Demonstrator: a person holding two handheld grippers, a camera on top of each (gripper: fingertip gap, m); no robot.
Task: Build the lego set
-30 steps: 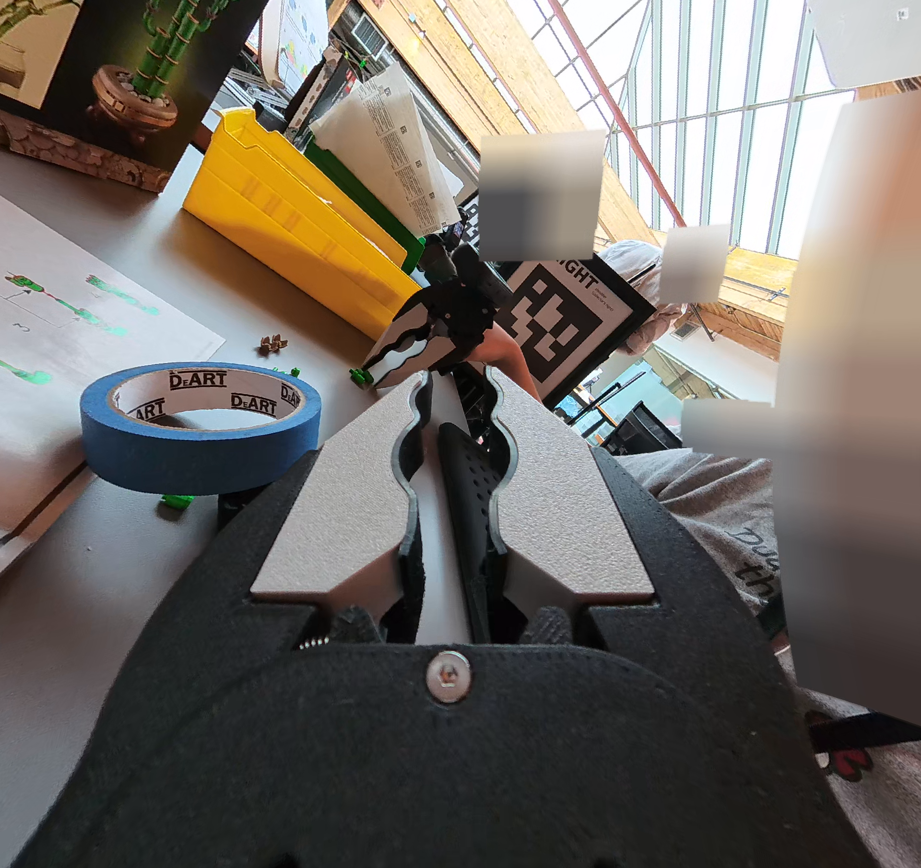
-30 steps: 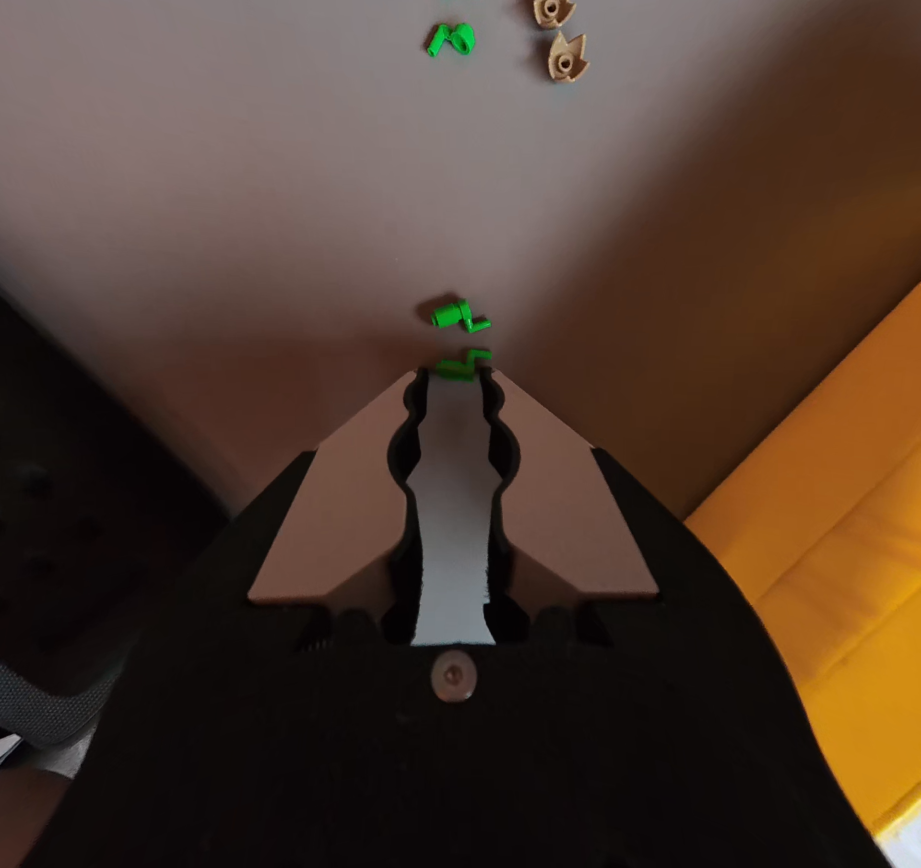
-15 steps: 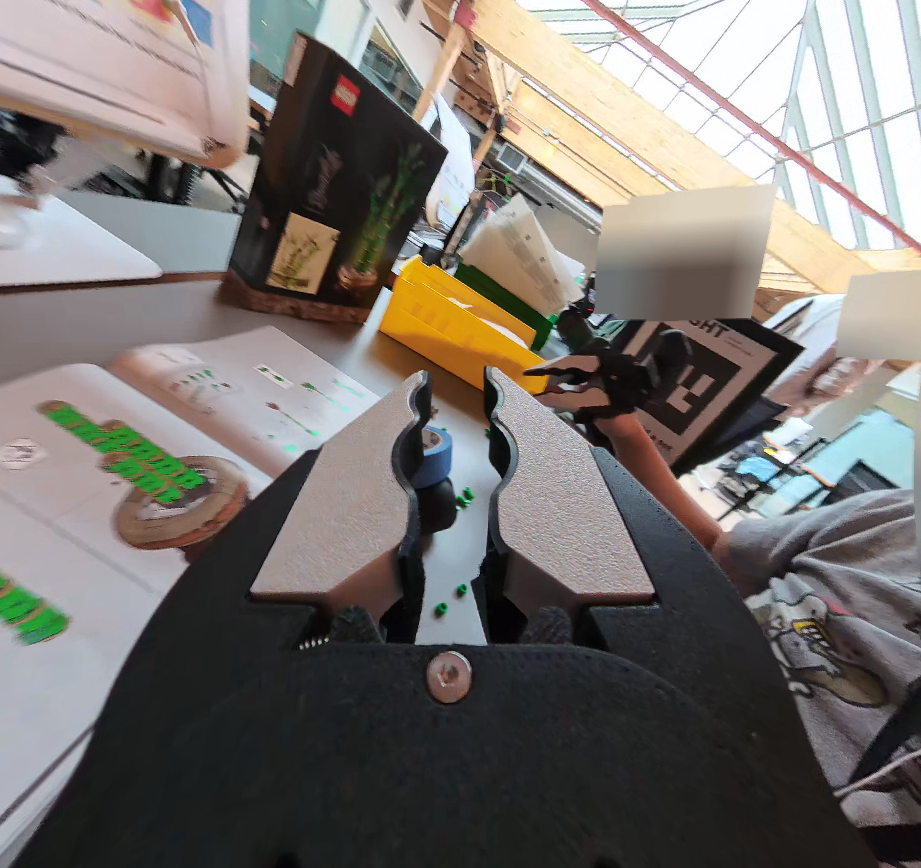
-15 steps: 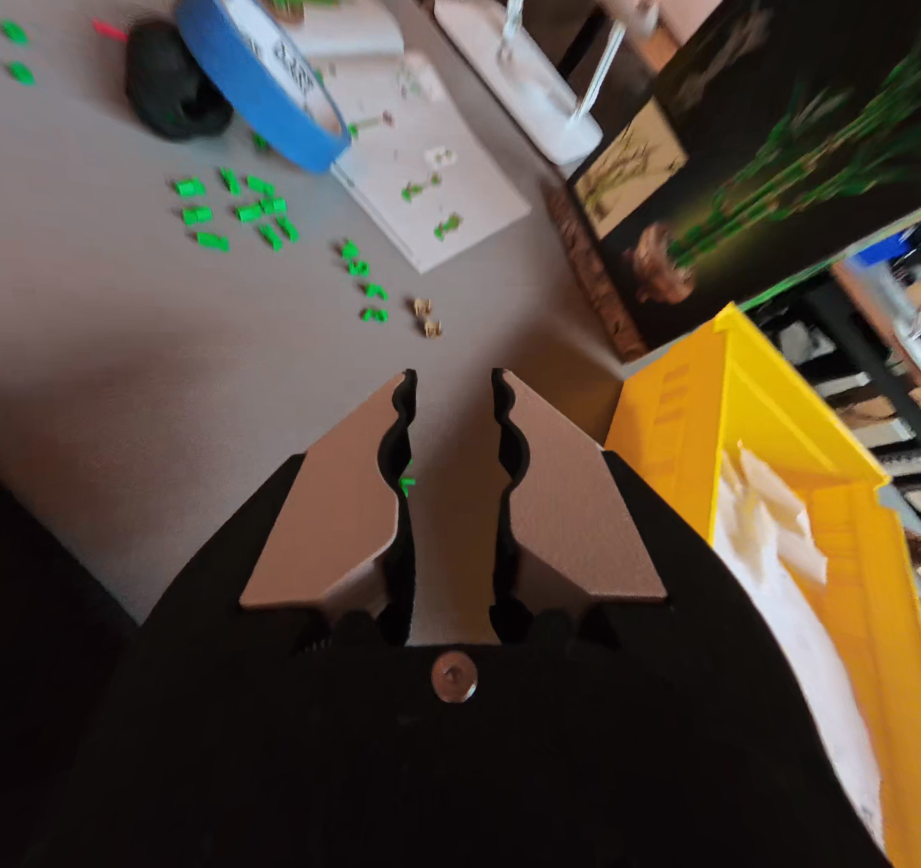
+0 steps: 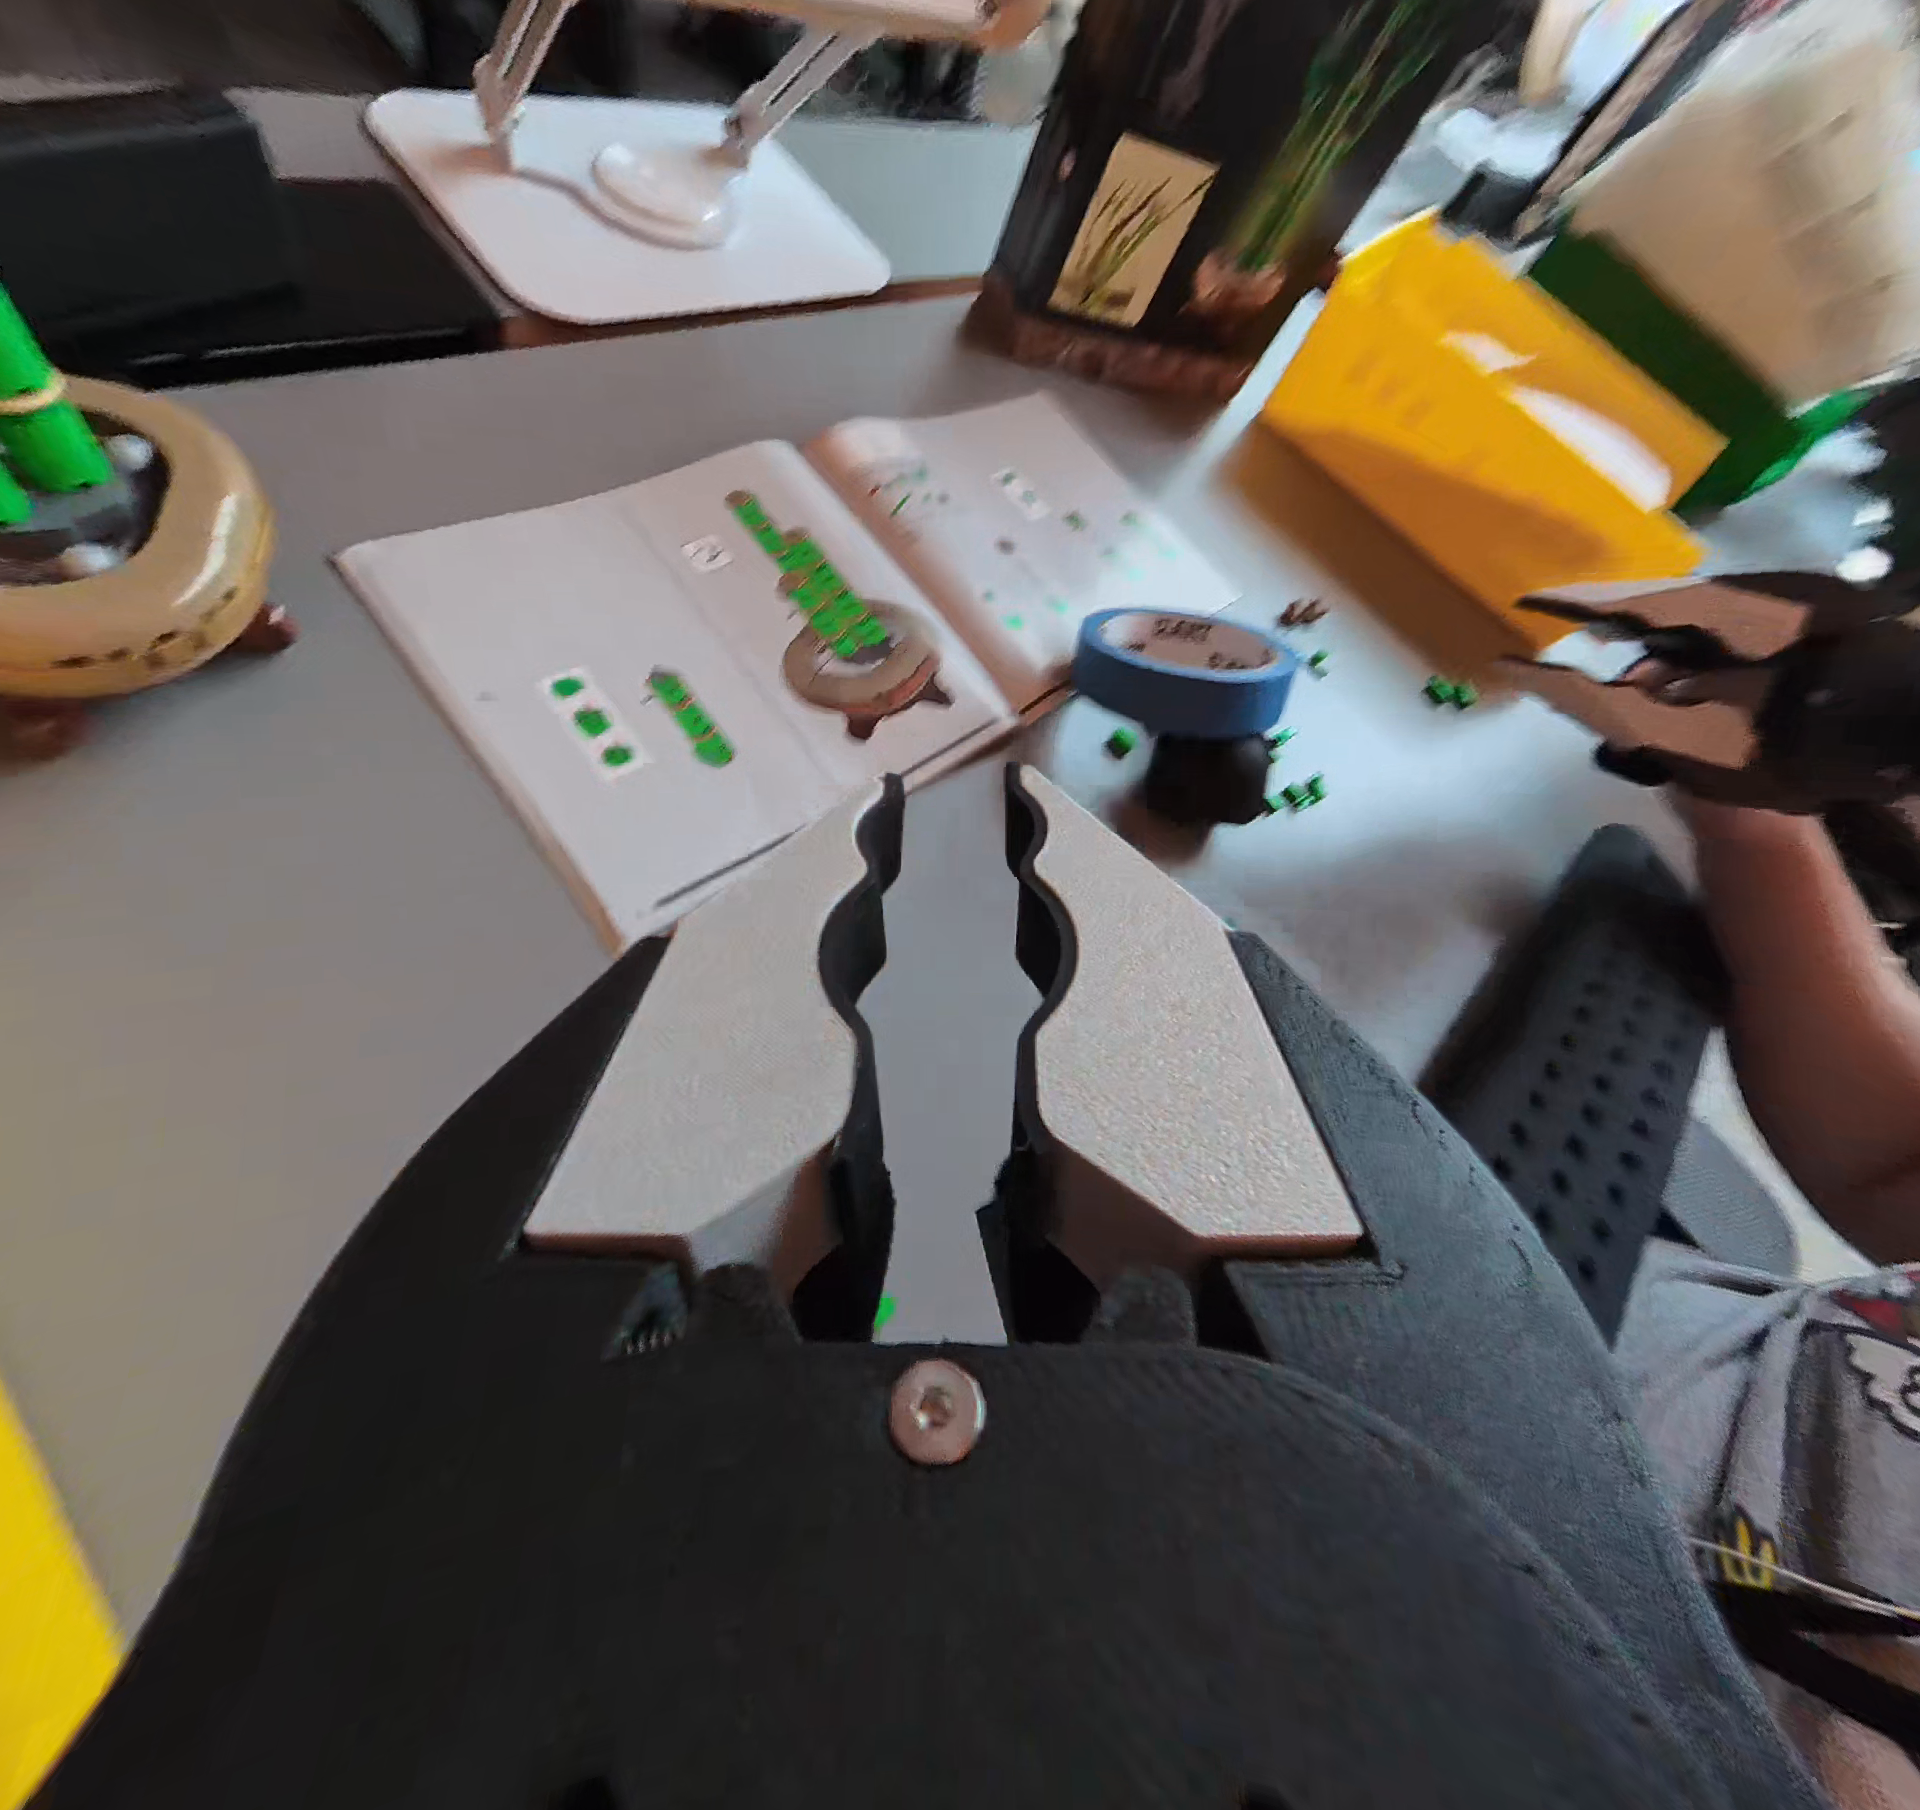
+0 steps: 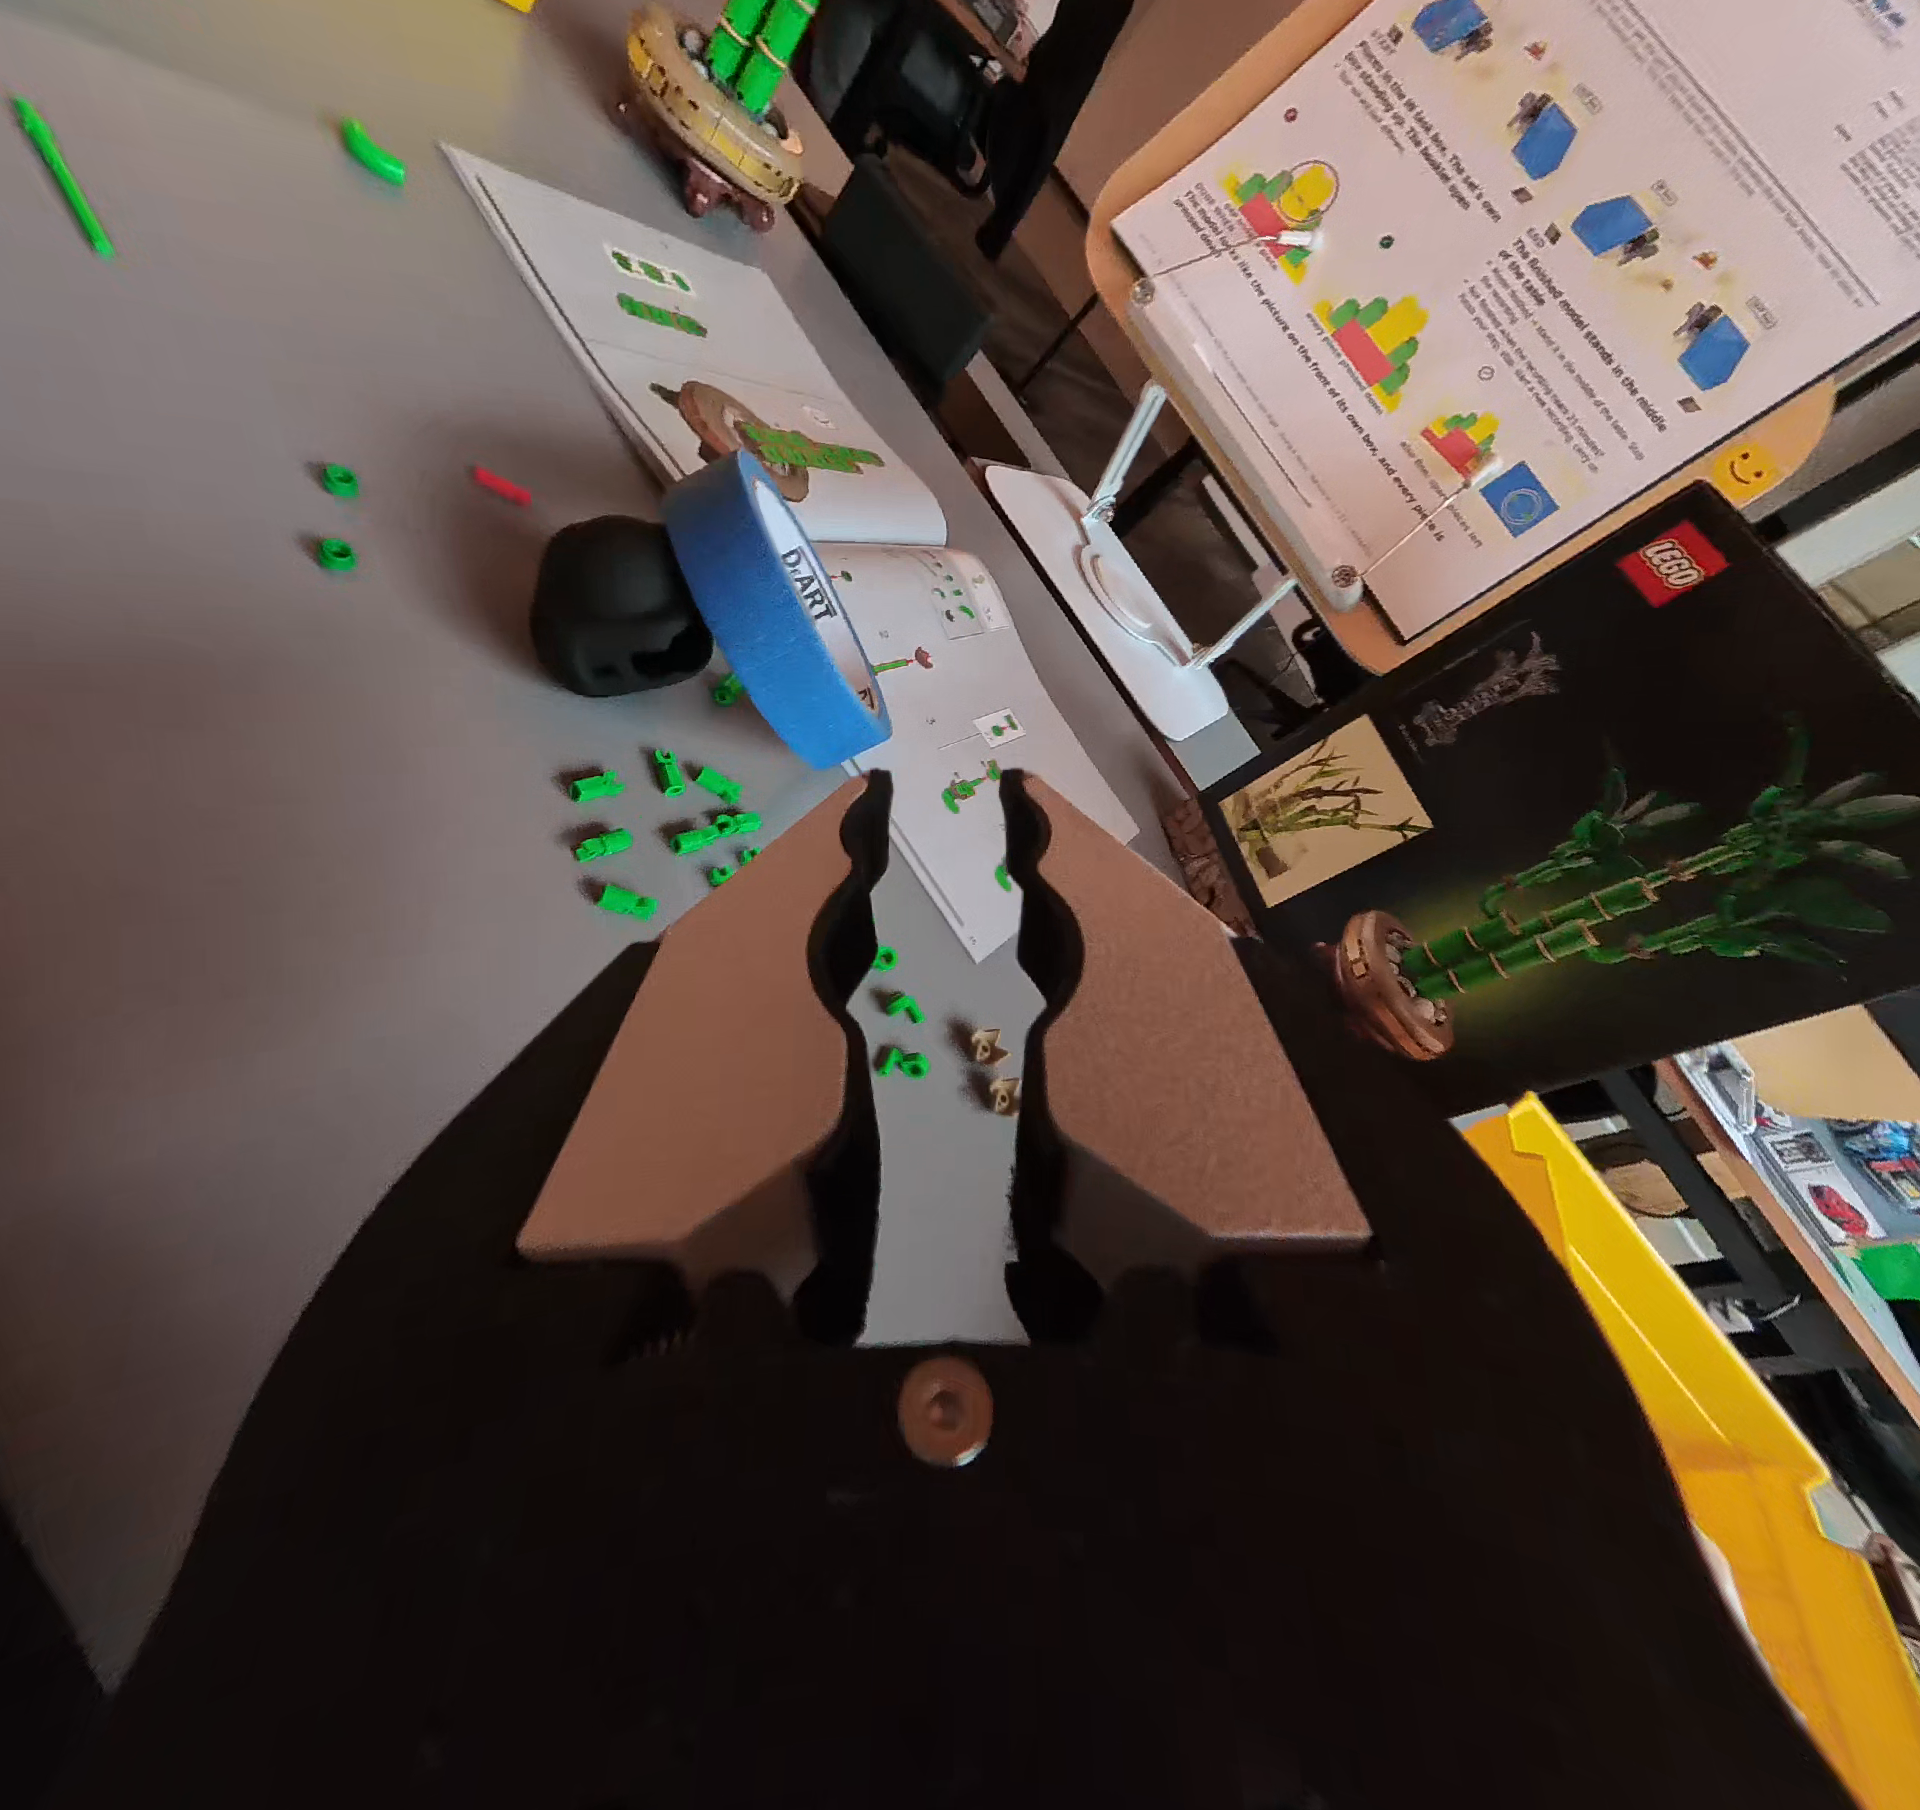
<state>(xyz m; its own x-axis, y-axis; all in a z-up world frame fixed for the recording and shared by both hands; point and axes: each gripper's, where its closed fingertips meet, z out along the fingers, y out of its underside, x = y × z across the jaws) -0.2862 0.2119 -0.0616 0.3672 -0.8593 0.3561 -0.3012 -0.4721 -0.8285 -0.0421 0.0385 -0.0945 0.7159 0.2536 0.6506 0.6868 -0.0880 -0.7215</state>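
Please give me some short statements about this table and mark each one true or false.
1. The blue tape roll leans on a black lump. True.
2. The right tool holds a green piece. False: its jaws are apart and empty.
3. The open booklet lies flat on the table. True.
4. The bin beside the boxed set is red. False: it is yellow.
5. The left tool is open. True.

Blue tape roll [image 6: 774,607] against black lump [image 6: 613,607]
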